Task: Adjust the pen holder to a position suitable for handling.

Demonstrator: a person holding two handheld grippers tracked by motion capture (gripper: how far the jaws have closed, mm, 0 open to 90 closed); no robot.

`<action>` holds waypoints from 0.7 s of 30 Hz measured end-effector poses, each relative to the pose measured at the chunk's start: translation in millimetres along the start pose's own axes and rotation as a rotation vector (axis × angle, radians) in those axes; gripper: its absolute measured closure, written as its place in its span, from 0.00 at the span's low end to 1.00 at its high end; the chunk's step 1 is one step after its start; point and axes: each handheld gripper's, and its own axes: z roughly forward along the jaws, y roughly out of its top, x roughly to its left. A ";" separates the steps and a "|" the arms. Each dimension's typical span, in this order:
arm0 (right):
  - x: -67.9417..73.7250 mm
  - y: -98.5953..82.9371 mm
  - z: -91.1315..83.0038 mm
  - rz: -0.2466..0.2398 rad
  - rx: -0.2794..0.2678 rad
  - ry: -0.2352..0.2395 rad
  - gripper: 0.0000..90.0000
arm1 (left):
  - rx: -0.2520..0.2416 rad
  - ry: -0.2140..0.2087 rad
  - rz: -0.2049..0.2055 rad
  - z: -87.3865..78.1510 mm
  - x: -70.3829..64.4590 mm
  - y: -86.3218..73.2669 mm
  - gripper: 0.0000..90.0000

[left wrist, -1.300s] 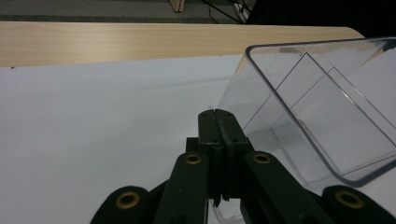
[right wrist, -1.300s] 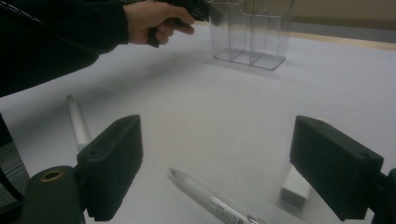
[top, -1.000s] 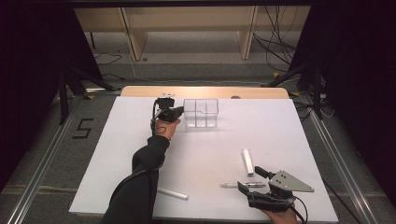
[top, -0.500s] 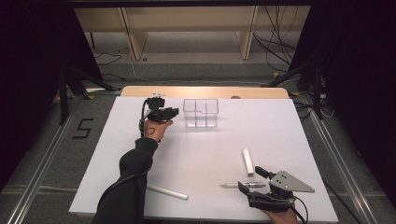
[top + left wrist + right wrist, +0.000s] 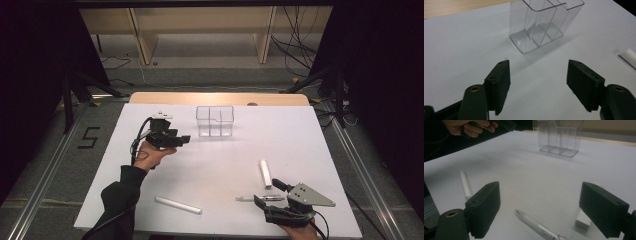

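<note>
While the left claw (image 5: 184,139) hangs over the white worktop (image 5: 310,145), its two black jaws stand wide apart with nothing between them. A hand (image 5: 150,155) holds it from behind, and a dark sleeve (image 5: 117,197) runs down to the near edge. In the left gripper view the jaws point at a clear box (image 5: 544,23) — a see-through holder with walls inside that split it into a few slots. The box stands upright near the far edge of the worktop, just beyond the left claw and not touching it.

The right claw (image 5: 267,192) sits low at the near right corner of the worktop. Its jaws are wide apart too, and they grip nothing. A pen (image 5: 537,226) lies flat on the worktop between them — in the right gripper view its tip points away from the camera. I cannot tell if either jaw touches it.

A short white stick (image 5: 265,173) lies just past the right claw, near its right jaw. A longer white stick (image 5: 178,205) lies near the front edge, well apart from the pen, between the two arms. Both are flat on the worktop.
</note>
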 end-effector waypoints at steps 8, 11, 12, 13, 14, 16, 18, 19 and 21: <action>-0.7 0.1 0.0 -0.005 0.003 0.007 0.20 | -0.020 -0.007 0.049 -13.3 -10.6 -14.8 0.33; -1.5 0.1 -0.7 -0.005 0.002 0.007 0.20 | -0.043 -0.013 0.052 -18.9 -15.4 -20.3 0.33; -1.7 0.2 -0.8 -0.004 0.003 0.007 0.20 | -0.057 -0.012 0.051 -20.9 -17.8 -22.2 0.32; -1.8 0.2 -0.7 -0.003 0.003 0.007 0.20 | -0.060 -0.013 0.055 -22.4 -19.0 -23.3 0.32; -1.8 0.2 -0.6 -0.003 0.003 0.008 0.20 | -0.074 -0.013 0.058 -24.1 -21.0 -25.2 0.32; -1.5 0.2 -0.4 -0.004 0.006 0.010 0.20 | -0.092 -0.019 0.060 -26.2 -22.9 -28.2 0.31; -1.4 0.2 0.1 -0.005 0.006 0.012 0.20 | -0.113 -0.036 0.046 -27.7 -24.5 -31.9 0.30; -1.4 0.2 0.0 -0.004 0.008 0.012 0.20 | -0.119 -0.041 0.043 -28.5 -25.4 -33.7 0.30; -1.7 0.1 0.1 -0.004 0.009 0.014 0.20 | -0.129 -0.043 0.044 -29.8 -27.4 -36.6 0.30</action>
